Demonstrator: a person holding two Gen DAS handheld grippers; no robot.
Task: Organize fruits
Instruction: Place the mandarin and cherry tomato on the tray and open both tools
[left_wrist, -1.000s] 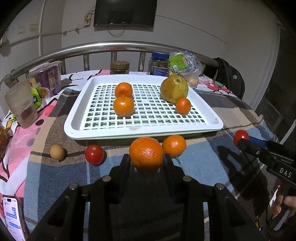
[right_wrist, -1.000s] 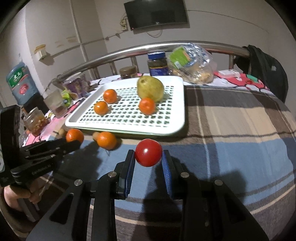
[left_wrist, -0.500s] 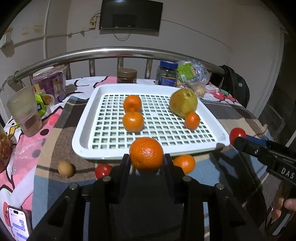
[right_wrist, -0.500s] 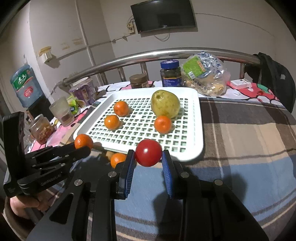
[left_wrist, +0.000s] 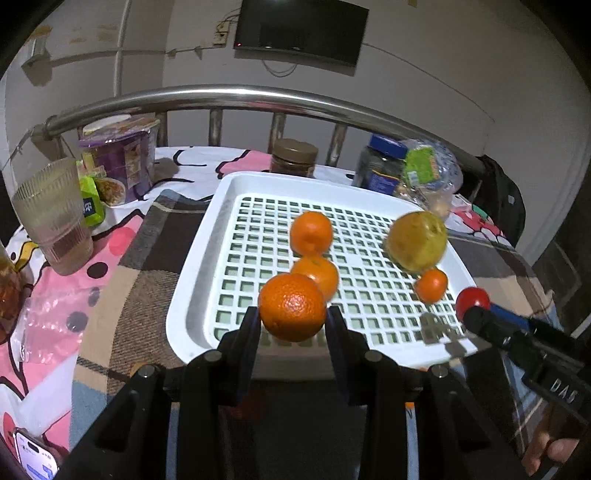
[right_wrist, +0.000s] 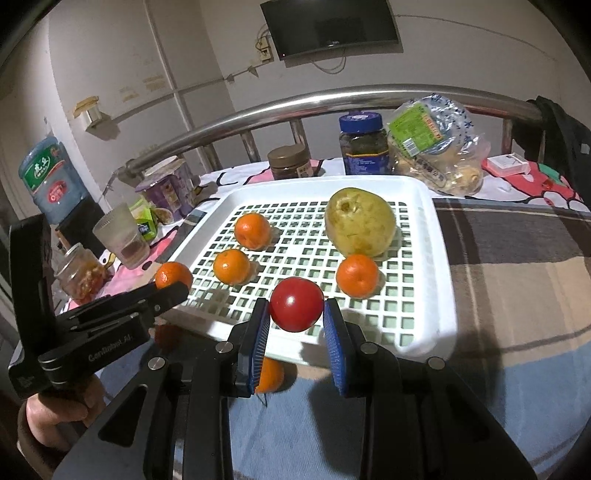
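Note:
My left gripper is shut on an orange and holds it over the near edge of the white slotted tray. My right gripper is shut on a red tomato, above the tray's near edge. The tray holds three small oranges and a yellow-green pear. Another orange lies on the blanket under my right gripper, partly hidden. The tomato and right gripper also show in the left wrist view.
Behind the tray stand a brown-lidded jar, a blue-lidded jar and a bag of food. A glass, a purple tub and a phone are at the left. A steel rail runs behind.
Both grippers have moved forward and up with their fruit, from over the blanket to above the tray's near edge. The loose fruit on the blanket has dropped out of the left view.

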